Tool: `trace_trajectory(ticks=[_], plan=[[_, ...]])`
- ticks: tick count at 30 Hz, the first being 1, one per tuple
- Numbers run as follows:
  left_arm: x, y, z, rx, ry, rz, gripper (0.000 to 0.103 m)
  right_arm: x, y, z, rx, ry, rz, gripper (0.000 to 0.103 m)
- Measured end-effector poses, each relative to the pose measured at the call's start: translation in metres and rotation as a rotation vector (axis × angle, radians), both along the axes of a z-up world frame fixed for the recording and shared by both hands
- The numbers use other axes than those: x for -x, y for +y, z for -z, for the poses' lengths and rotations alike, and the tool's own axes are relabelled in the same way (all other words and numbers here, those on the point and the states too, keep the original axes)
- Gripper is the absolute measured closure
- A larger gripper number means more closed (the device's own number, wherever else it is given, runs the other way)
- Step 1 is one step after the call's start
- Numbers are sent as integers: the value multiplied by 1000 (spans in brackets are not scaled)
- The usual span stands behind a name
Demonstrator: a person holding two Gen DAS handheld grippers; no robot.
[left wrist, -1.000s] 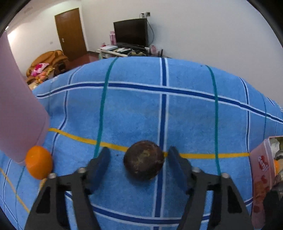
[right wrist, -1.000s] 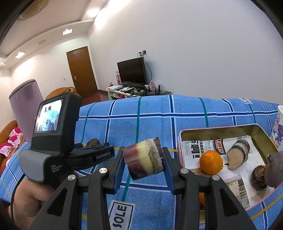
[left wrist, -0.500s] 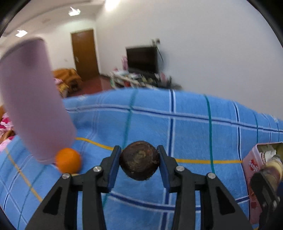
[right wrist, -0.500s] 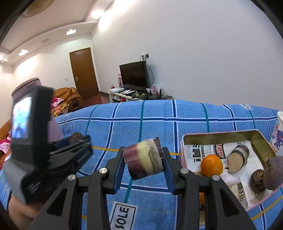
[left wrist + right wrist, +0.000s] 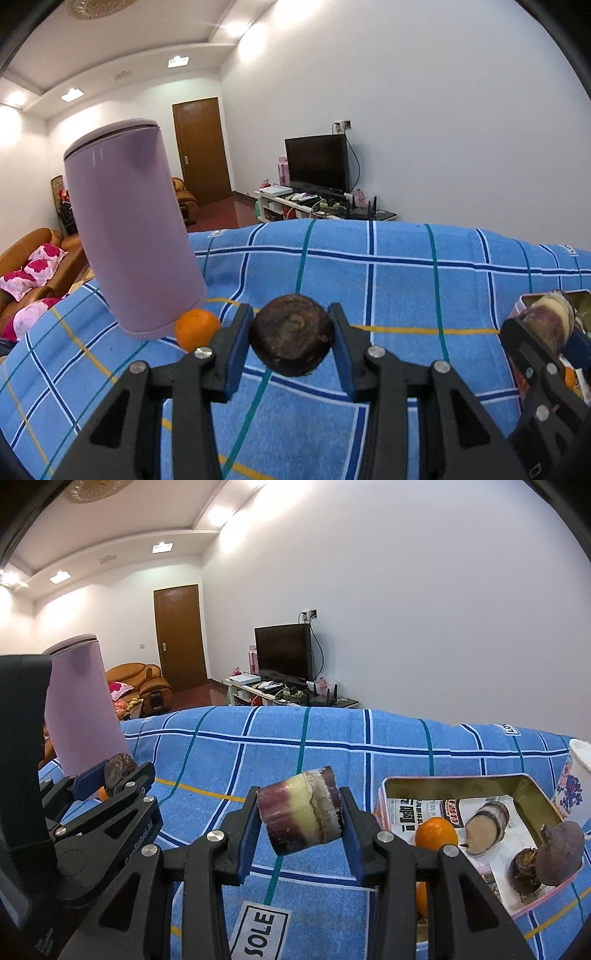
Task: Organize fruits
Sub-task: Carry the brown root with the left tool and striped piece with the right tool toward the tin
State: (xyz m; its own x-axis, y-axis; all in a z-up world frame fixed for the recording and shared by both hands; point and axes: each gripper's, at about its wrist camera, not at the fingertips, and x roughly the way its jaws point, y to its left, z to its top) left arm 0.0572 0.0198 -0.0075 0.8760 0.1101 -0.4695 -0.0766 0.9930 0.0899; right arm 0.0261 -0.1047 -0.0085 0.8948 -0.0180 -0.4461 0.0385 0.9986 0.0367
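Above the blue checked cloth (image 5: 399, 280), clear of it: left gripper (image 5: 291, 341) clamped on a dark brown water chestnut (image 5: 291, 339), pads on its two sides. Just closed on it within the past second. Likely firm, light and rounded; rough skin should give some hold, but a ball shape can roll out of flat pads, so best held across the widest part, as now.

Right gripper (image 5: 301, 821) clenched on a short cut sugarcane piece (image 5: 301, 818), pads against its rind. Judged stiff and fairly dense, waxy rind possibly slick; grip across the barrel looks sound.

Seen only from the right wrist: open tin tray (image 5: 532, 794) with an orange (image 5: 436, 832), another cane piece (image 5: 485, 821) and two dark bulbs inside, plus a paper cup (image 5: 576, 775) beside it.

Seen properly only from the left wrist: a loose orange (image 5: 195, 328) on the cloth at the foot of a mauve cylindrical container (image 5: 129, 236); tray barely visible at the right edge.
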Motion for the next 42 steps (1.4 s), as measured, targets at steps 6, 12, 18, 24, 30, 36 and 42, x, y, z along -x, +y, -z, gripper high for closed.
trace_trajectory(ticks=[6, 12, 18, 24, 30, 36, 42], plan=[[-2, 5, 0, 19, 4, -6, 59, 10, 2, -2, 11, -6, -2, 61], [5, 6, 1, 26, 0, -12, 59, 16, 1, -3, 12, -7, -1, 61], [8, 8, 1, 23, -3, -7, 59, 19, -1, -4, 10, -8, 1, 61], [10, 8, 2, 24, -3, -5, 59, 20, -1, -4, 11, -7, 0, 61], [10, 7, 2, 25, -4, -6, 59, 22, -1, -3, 10, -8, -1, 61], [11, 7, 2, 26, -3, -6, 59, 23, -1, -4, 10, -8, 1, 61], [12, 7, 2, 25, -7, -8, 59, 25, -1, -4, 12, -8, 0, 61]])
